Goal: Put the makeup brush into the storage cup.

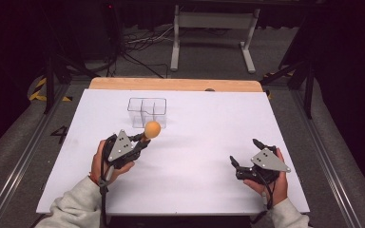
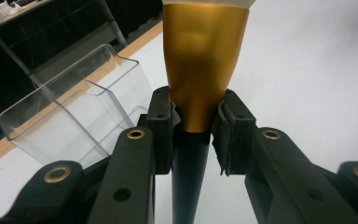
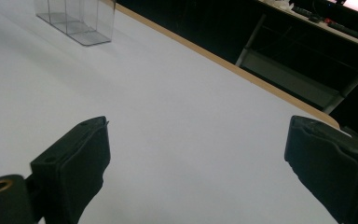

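- The left gripper (image 1: 140, 139) is closed on a brush (image 1: 150, 129). In the left gripper view its two pads press the handle (image 2: 192, 154) from both sides, just where the black part meets the golden part.
- The brush has a round orange-golden head in the high view. It is in the air above the white table (image 1: 199, 142), held at about 1 o'clock from the left hand (image 1: 105, 164).
- A clear plastic box (image 1: 146, 112) with compartments stands on the table at about 12 o'clock from the brush head, just beside it in the high view. In the left gripper view the box (image 2: 74, 116) is at about 9 o'clock from the brush.
- The right gripper (image 1: 243, 152) is wide open. In the right gripper view its jaws stand far apart, with bare table (image 3: 186, 140) between them.
- The right hand (image 1: 273, 178) is near the lower right corner of the table, well apart from the brush and the box.
- In the right gripper view the box (image 3: 77, 21) stands far off at about 11 o'clock.
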